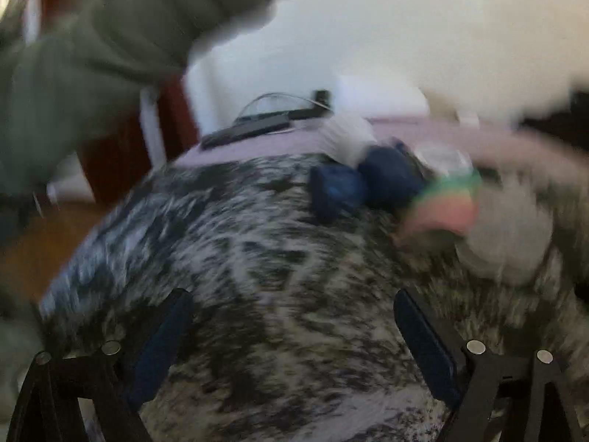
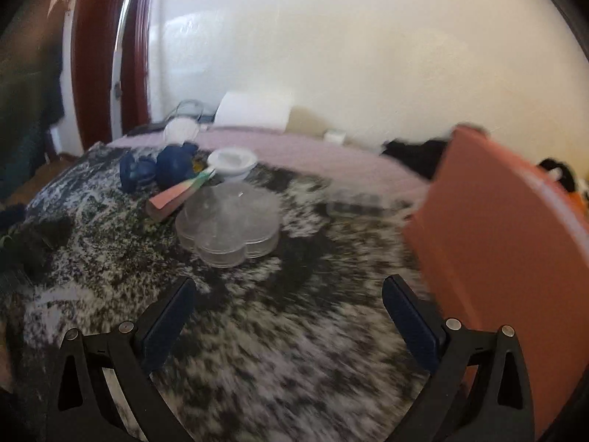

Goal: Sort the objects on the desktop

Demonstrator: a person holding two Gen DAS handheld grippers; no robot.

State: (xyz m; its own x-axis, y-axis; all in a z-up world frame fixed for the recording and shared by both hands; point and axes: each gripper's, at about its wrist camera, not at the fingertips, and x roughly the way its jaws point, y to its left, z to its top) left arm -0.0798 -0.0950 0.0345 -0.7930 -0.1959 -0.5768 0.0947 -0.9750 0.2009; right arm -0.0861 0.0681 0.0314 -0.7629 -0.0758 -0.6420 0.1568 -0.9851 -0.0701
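Tabletop [image 2: 257, 331], black-and-white speckled cover, pink cloth at far edge. Left claw [image 1: 294, 335]: released, jaws wide, nothing between them, above bare cover. Right claw [image 2: 289, 316]: released, jaws wide, empty, above bare cover. Clear flower-shaped container [image 2: 228, 226], centre, flat on cover. Pink-and-green striped block [image 2: 176, 195], touching the container's far-left side. Two dark blue objects [image 2: 158, 171], just behind the block. White dish [image 2: 232, 162], beside them. Orange bin [image 2: 508, 250], right edge. Green sleeve [image 1: 92, 62], upper left, blurred.

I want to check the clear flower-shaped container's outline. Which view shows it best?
The right wrist view: the clear flower-shaped container sits near centre, lobes distinct. The left wrist view shows only a motion-blurred pale patch at its right side.
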